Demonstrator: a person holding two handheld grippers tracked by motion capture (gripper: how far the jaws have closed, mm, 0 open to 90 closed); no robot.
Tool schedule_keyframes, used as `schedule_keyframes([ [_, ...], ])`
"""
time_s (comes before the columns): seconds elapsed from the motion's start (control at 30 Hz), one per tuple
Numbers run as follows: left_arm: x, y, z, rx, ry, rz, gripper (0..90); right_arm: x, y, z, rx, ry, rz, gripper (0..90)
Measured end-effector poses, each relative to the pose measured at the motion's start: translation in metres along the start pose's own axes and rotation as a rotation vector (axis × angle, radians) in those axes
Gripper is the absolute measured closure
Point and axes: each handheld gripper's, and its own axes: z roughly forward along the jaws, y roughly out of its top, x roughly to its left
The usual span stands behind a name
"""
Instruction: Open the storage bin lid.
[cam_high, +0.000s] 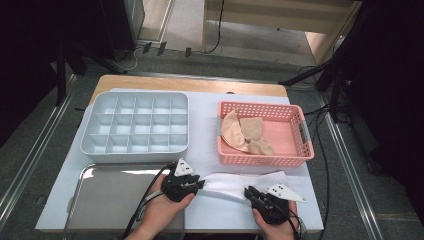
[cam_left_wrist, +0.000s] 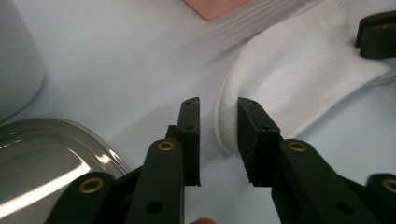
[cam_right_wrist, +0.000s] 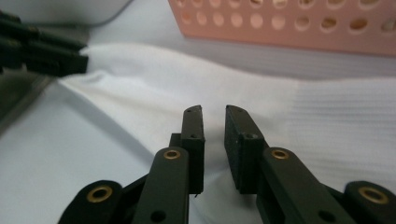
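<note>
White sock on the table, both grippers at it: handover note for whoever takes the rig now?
Left gripper: jaws slightly apart at the sock's left end, nothing clamped.
Right gripper: jaws slightly apart over the sock's right part, nothing clamped.
Sock lies flat on the white cloth, in front of the pink basket, right of the steel tray. Basket holds beige socks; the divided box looks empty.
Done: sock laid out.
Left: probably grip both ends, fold it, then put it away.

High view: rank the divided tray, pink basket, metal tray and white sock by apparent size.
1. Divided tray and metal tray: too alike to rank, and the metal tray is partly hidden by the arm and frame edge.
2. Pink basket.
3. White sock.
</note>
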Motion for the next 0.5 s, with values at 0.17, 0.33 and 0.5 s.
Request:
schedule_keyframes([
  [0.17, 0.000, 0.000, -0.001, -0.011, -0.006, 0.009, 87.9, -0.008, -0.010, -0.014, 0.027, -0.018, -0.027, 86.0],
  [0.33, 0.000, 0.000, -0.003, -0.019, -0.022, -0.003, 87.7, -0.015, -0.008, -0.028, 0.015, -0.023, -0.010, 82.9],
  [0.5, 0.003, 0.000, -0.005, -0.022, -0.030, -0.011, 85.5, -0.047, 0.003, -0.054, -0.147, -0.197, 0.127, 77.6],
])
